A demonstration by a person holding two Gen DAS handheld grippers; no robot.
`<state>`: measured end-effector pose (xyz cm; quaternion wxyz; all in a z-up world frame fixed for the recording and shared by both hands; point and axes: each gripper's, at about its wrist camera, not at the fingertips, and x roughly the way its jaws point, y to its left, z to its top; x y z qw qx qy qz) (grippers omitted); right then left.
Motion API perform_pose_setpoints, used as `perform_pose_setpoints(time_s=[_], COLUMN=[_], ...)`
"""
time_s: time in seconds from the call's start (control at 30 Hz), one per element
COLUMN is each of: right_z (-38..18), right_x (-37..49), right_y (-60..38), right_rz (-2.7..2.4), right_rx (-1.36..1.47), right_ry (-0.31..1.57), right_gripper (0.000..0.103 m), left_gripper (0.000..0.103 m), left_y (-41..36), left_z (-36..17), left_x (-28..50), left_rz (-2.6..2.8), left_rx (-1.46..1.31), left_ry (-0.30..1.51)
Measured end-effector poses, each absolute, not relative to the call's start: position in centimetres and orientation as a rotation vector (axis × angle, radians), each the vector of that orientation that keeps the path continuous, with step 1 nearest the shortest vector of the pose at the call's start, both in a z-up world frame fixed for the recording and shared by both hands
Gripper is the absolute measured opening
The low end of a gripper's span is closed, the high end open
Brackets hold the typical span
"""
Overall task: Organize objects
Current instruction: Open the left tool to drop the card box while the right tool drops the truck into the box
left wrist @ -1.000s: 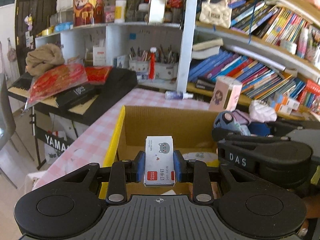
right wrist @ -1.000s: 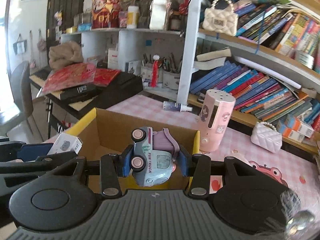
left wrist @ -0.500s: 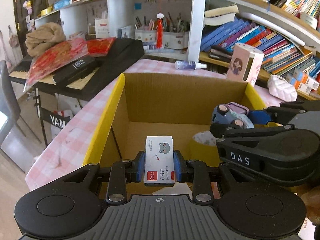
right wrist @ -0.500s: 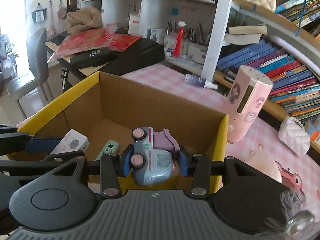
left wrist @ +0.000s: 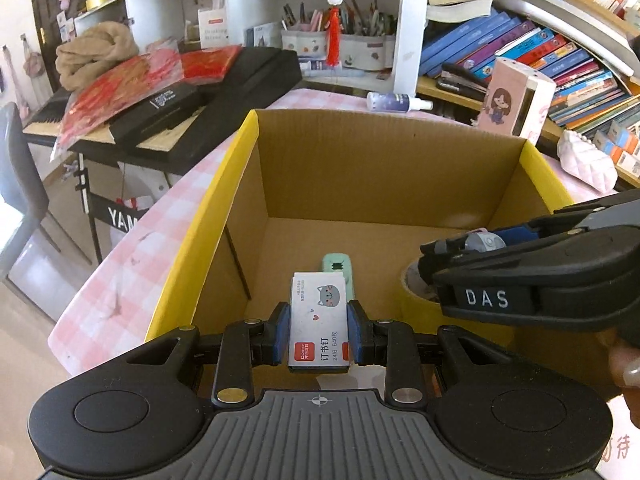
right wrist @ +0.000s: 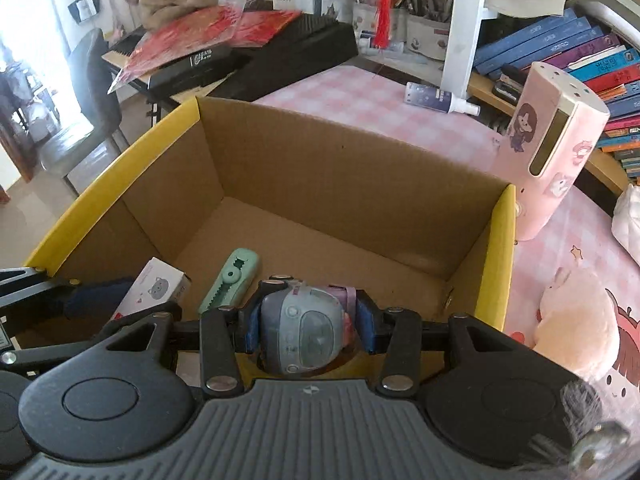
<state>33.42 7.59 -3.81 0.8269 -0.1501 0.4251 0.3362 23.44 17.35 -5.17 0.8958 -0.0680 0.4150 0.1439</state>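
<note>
An open cardboard box with yellow edges point(left wrist: 240, 152) point(right wrist: 496, 248) fills both views on the pink checked table. My left gripper point(left wrist: 319, 330) is shut on a small white staple box with a cat print point(left wrist: 318, 320), held over the box's near end. My right gripper point(right wrist: 306, 330) is shut on a pale blue toy truck point(right wrist: 304, 330), also tilted down over the box interior. The staple box point(right wrist: 154, 292) shows at the left in the right wrist view. A mint green cutter point(left wrist: 340, 268) point(right wrist: 230, 280) lies on the box floor.
A roll of yellow tape point(left wrist: 416, 300) sits inside the box under the right gripper. A pink cartoon dispenser point(right wrist: 552, 152) and a spray bottle point(right wrist: 436, 98) stand behind the box. A plush toy point(right wrist: 576, 328) lies to the right. A keyboard piano piled with red items point(left wrist: 160, 92) is at left.
Both grippers have tilted downward and sunk toward the box, each keeping its object. The box floor with the green cutter has come into view.
</note>
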Motion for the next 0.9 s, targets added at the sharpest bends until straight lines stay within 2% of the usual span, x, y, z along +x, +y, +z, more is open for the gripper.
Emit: perform_pose_setpoints(time_s=[0.67, 0.9], right_z=[-3.9, -3.0], right_x=[33.6, 32.7], right_y=[7.8, 7.0], right_rz=[0.738, 0.741], right_rx=[-0.308, -0.273], right_ry=[0.930, 0.838], right_gripper=[0.047, 0.054], left_gripper=[0.030, 0.045], left_y=[17.5, 17.1], left_z=[-5.2, -3.8], left_x=[23.2, 21.9], left_rz=[0.321, 0.319], left_rx=[-0.195, -0.214], left_ry=[0.855, 0.791])
